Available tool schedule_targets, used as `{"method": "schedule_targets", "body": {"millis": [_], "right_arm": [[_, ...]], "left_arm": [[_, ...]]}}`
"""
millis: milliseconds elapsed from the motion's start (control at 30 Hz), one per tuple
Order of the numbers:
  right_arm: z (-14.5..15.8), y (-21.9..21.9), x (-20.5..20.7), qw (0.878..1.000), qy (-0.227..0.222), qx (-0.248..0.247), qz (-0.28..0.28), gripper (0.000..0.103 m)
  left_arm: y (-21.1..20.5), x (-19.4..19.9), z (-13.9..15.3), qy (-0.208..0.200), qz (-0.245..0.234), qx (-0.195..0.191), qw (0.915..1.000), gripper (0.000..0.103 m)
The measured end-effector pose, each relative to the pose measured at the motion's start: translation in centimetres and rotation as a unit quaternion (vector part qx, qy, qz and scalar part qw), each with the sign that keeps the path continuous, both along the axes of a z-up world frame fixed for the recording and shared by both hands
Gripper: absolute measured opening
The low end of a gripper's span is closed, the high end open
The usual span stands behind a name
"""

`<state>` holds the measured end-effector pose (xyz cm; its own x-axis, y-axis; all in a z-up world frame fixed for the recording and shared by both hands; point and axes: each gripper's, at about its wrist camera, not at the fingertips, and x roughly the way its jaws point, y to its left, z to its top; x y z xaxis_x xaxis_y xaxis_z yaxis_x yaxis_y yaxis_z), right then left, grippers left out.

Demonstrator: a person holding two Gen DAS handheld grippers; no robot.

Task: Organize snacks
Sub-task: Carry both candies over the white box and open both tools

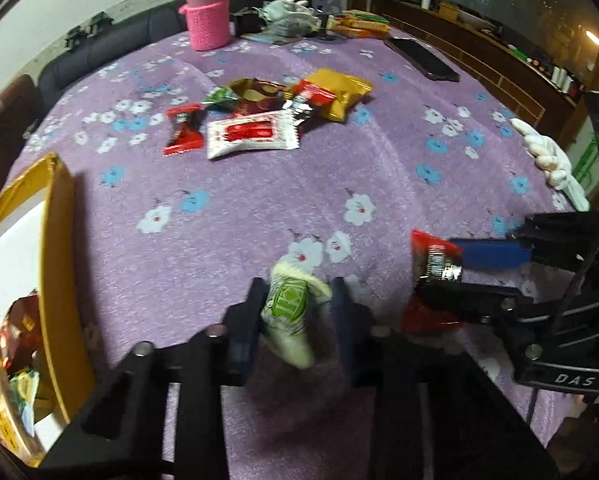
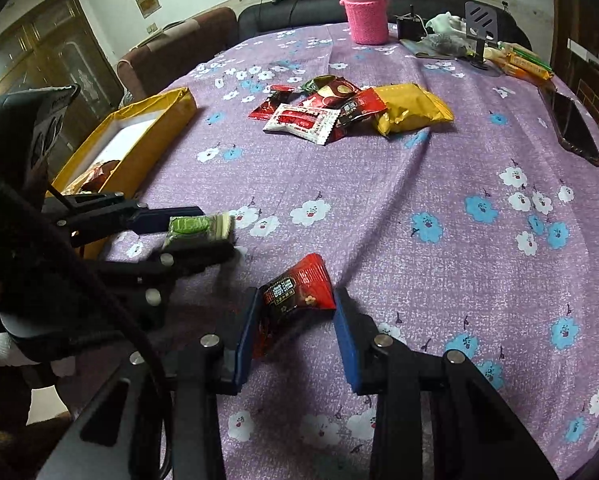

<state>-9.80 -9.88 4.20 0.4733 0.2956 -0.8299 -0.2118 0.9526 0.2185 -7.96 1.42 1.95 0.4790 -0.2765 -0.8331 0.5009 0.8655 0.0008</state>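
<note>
A table draped in a purple cloth with white and blue flowers (image 2: 439,216) fills both views. Each of the two hand-held grippers carries one snack above the cloth near the table's near edge.

The left gripper (image 1: 297,312) grips a small green-and-cream sealed snack packet (image 1: 289,312) between its blue-padded fingers; the packet sticks out tilted past the fingertips. In the right wrist view the same packet (image 2: 199,228) shows pinched edge-on. The right gripper (image 2: 295,320) clamps a red-and-black foil snack packet (image 2: 299,288) by its lower end, its corner pointing upward.

At the table's left edge sits an open yellow cardboard box with a white inside (image 2: 139,136), already containing several wrapped snacks. Near the table's middle lies a loose heap of remaining snacks (image 1: 267,116): red wrappers, a white-and-red packet, a green one and a larger yellow foil bag (image 2: 411,112). A pink bottle in a knitted sleeve (image 1: 207,12) stands at the far edge, and a dark phone (image 1: 421,58) lies towards the far right corner.

This looks like the carrying step, with both picks made. The next move probably calls for swinging the left gripper over the box's open top, then letting go, with the right following.
</note>
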Motion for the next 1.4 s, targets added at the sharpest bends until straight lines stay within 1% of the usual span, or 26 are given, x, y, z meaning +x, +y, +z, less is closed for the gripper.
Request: {"method": "schedule_targets", "body": {"millis": [67, 100, 200, 367, 467, 667, 833, 933, 1033, 1200, 1400], "right_arm": [[0.2, 0.0, -0.3, 1.000, -0.003, 0.018, 0.005, 0.020], [0.3, 0.1, -0.5, 1.000, -0.009, 0.023, 0.006, 0.017], [0.8, 0.6, -0.8, 1.000, -0.022, 0.019, 0.004, 0.014], [1.4, 1.1, -1.2, 0.999, -0.032, 0.031, 0.004, 0.013], [2.0, 1.5, -1.1, 0.999, -0.038, 0.033, 0.006, 0.013], [2.8, 3.3, -0.6, 0.998, -0.039, 0.039, 0.021, 0.013], [3.4, 6.7, 0.3, 0.997, -0.035, 0.047, 0.054, 0.013], [3.8, 8.8, 0.6, 0.995, -0.037, 0.051, 0.075, 0.013], [4.2, 11.4, 1.0, 0.993, -0.036, 0.055, 0.102, 0.013], [4.5, 15.7, 2.0, 0.989, -0.038, 0.052, 0.137, 0.013], [3.8, 19.5, 3.6, 0.985, -0.025, 0.048, 0.164, 0.013]], "left_arm": [[0.3, -0.2, 0.0, 0.000, 0.009, -0.007, 0.9999, 0.030], [0.5, -0.2, 0.0, 0.000, 0.013, -0.010, 0.9999, 0.030], [1.3, -0.6, 0.5, -0.003, 0.025, -0.029, 0.9993, 0.029], [3.2, -1.3, 2.1, -0.015, 0.052, -0.062, 0.9966, 0.029], [4.9, -1.8, 3.1, -0.025, 0.074, -0.081, 0.9937, 0.030], [9.8, -2.8, 4.9, -0.048, 0.135, -0.108, 0.9838, 0.030], [14.9, -3.5, 5.3, -0.060, 0.202, -0.114, 0.9709, 0.030], [17.1, -3.7, 5.0, -0.057, 0.229, -0.117, 0.9648, 0.030], [18.6, -4.3, 4.3, -0.052, 0.245, -0.117, 0.9612, 0.030], [20.1, -5.0, 3.4, -0.043, 0.254, -0.116, 0.9593, 0.030], [21.8, -5.0, 3.2, -0.038, 0.268, -0.124, 0.9545, 0.031]]}}
